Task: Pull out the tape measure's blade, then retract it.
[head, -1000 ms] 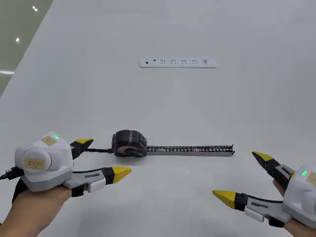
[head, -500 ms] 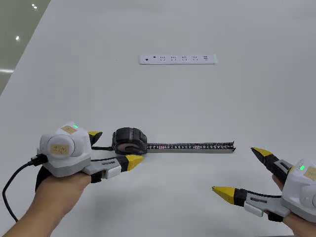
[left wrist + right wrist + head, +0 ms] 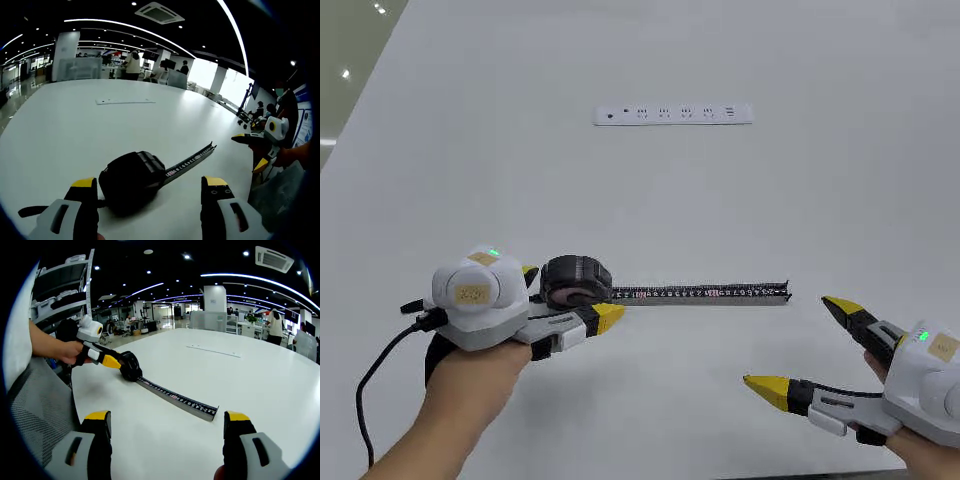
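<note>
Starting at 8 o'clock in the head view, the left claw is held in a hand low over the white desk, with a dark cable trailing from its back toward 7 o'clock. Its yellow-tipped jaws stand apart, one on each side of the tape measure; whether either tip touches the case I cannot tell. In the left gripper view the black, ribbed case lies on the desk between the two jaws, a little nearer the one at 7 o'clock. From the case the blade lies drawn out flat on the desk, running straight toward 3 o'clock with its markings facing up. Well beyond it, at 12 o'clock, a white power strip lies flat, roughly parallel to the blade. At 4 o'clock the right claw hovers with its jaws wide apart and nothing between them, near the blade's end but not touching it. In the right gripper view the blade's end lies on the desk ahead, beyond the jaw tips, with the case and the left claw at 10 o'clock.
</note>
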### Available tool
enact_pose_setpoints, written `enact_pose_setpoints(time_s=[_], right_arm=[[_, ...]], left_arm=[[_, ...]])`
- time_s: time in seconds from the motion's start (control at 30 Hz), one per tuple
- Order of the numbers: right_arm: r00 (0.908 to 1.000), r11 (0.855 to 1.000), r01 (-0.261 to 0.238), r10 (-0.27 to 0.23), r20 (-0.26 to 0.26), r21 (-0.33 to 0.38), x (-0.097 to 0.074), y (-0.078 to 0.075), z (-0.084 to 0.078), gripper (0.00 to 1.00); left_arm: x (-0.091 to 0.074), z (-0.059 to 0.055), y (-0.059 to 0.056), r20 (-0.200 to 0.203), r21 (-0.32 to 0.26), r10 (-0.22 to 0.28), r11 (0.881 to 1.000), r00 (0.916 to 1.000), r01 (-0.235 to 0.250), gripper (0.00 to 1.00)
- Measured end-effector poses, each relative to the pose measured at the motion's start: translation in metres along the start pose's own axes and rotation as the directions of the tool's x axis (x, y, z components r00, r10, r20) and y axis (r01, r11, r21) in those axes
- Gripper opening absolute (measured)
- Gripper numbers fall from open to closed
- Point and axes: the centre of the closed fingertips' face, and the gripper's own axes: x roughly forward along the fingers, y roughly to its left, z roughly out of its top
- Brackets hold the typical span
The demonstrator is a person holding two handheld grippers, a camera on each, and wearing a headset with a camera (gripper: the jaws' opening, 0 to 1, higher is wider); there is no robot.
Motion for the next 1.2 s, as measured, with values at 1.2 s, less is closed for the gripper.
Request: enact_pose_setpoints(time_s=[1.2], right_arm=[[0.9996, 1.000, -0.022, 0.022, -0.019, 0.003, 0.004, 0.001, -0.009, 0.81]], left_arm=[[0.009, -0.005, 0.014, 0.079, -0.225, 0.262, 0.945, 0.9619, -0.238, 0.74]])
